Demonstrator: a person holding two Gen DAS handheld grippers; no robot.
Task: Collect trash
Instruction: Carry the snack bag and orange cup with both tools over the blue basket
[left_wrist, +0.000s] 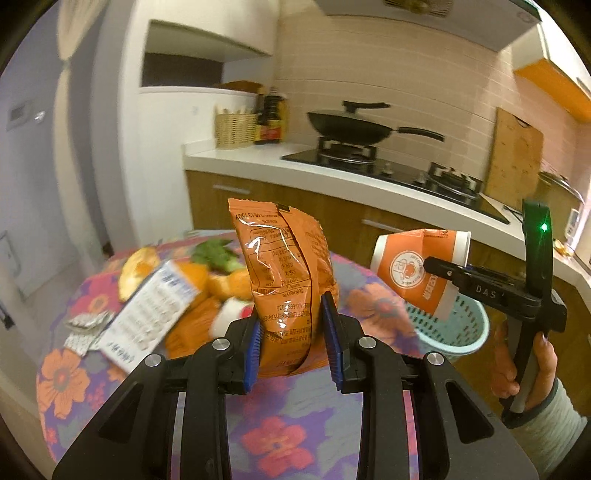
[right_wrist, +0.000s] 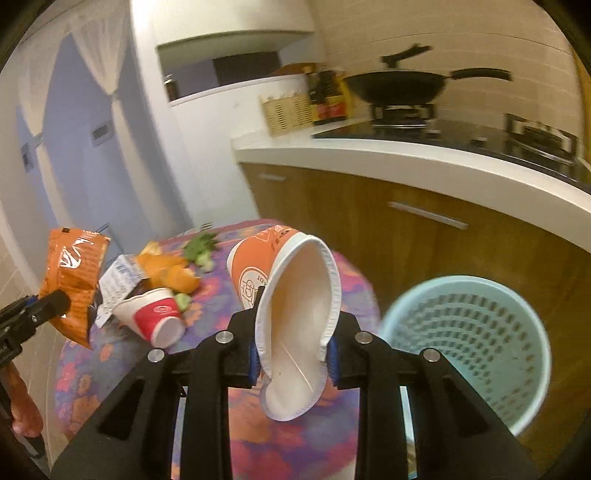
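Kitchen cabinets, a white counter and a black wok (left_wrist: 354, 127) on a gas hob filled the background behind a round table (left_wrist: 295, 424) covered in a purple floral cloth.

At the lower centre of the left wrist view, the left hand-held gripper (left_wrist: 293, 332) stood partly closed, its blue pads pressed on the bottom of an upright, crinkled orange foil snack bag (left_wrist: 284, 266). At the lower centre of the right wrist view, the right hand-held gripper (right_wrist: 293, 354) was clamped on a squashed orange-and-white paper cup (right_wrist: 295, 306), its rim flattened between the jaws and its mouth turned toward the camera. Both items were held clear of the tablecloth.

A pale blue perforated plastic bin (right_wrist: 469, 354) stood at the lower right of the right wrist view, just beside the table, and nothing could be made out inside it.

Collection looked barely begun. Still lying on the cloth at the left of both views were a red-and-white paper cup (right_wrist: 155, 317) on its side, orange peel (right_wrist: 170, 273), a green vegetable scrap (right_wrist: 201, 249), a white printed carton (left_wrist: 155, 314) and silver blister packs (left_wrist: 83, 328). Dropping the two held pieces into the bin appeared to be the next step.
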